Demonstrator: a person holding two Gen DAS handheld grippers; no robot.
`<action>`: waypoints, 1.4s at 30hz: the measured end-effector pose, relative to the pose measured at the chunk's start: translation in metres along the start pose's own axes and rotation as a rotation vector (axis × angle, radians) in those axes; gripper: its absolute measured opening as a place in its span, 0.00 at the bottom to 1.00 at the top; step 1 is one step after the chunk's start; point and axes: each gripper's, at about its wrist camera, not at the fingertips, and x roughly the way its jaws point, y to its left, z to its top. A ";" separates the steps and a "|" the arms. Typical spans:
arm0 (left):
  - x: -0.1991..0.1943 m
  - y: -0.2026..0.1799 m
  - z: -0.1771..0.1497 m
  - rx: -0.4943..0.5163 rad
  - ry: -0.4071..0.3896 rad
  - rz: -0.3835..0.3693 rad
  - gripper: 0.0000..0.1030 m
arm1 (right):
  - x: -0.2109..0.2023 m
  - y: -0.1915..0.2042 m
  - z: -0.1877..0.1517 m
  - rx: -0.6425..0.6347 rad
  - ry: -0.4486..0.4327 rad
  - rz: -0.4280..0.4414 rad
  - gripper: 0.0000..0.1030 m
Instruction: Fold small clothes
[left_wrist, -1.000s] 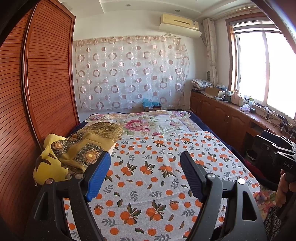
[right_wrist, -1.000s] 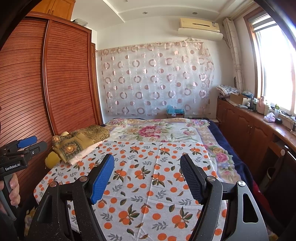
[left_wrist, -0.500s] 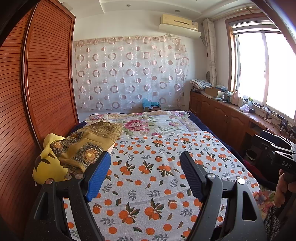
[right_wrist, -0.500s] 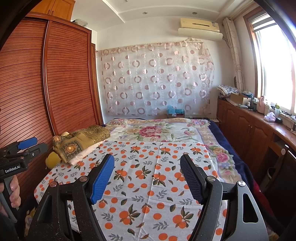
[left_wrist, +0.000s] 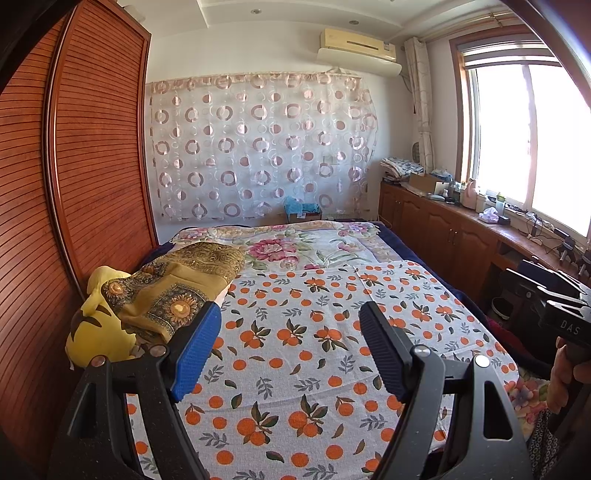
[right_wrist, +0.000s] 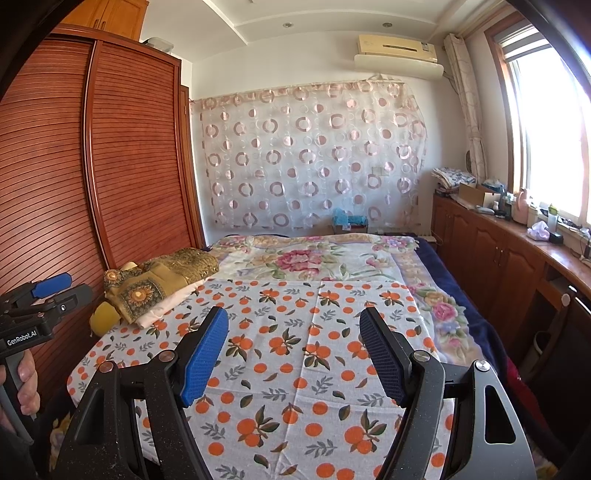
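A white cloth with an orange-fruit print (left_wrist: 314, 332) lies spread flat over the near half of the bed; it also shows in the right wrist view (right_wrist: 295, 343). My left gripper (left_wrist: 290, 328) is open and empty, held above the cloth's near part. My right gripper (right_wrist: 293, 328) is open and empty, also above the cloth. The right gripper's body shows at the right edge of the left wrist view (left_wrist: 554, 306); the left gripper's body shows at the left edge of the right wrist view (right_wrist: 37, 306). No small garment is clearly visible.
A folded gold sunflower-patterned blanket (left_wrist: 177, 288) and a yellow plush (left_wrist: 96, 332) lie at the bed's left edge by the wooden wardrobe (left_wrist: 74, 184). A floral bedspread (left_wrist: 295, 247) covers the far half. Wooden cabinets (left_wrist: 443, 236) run along the right under the window.
Both grippers have held almost still; the views shift only slightly. Nothing on the bed has moved.
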 end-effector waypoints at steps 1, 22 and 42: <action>0.000 0.000 0.000 0.000 0.000 0.001 0.76 | 0.000 0.000 0.000 -0.001 0.000 -0.001 0.73; 0.000 0.001 -0.002 0.001 -0.001 -0.001 0.76 | 0.002 -0.001 0.000 -0.002 0.000 0.000 0.73; -0.007 -0.003 0.002 0.002 -0.007 -0.004 0.76 | 0.003 -0.002 0.000 -0.001 -0.001 0.001 0.73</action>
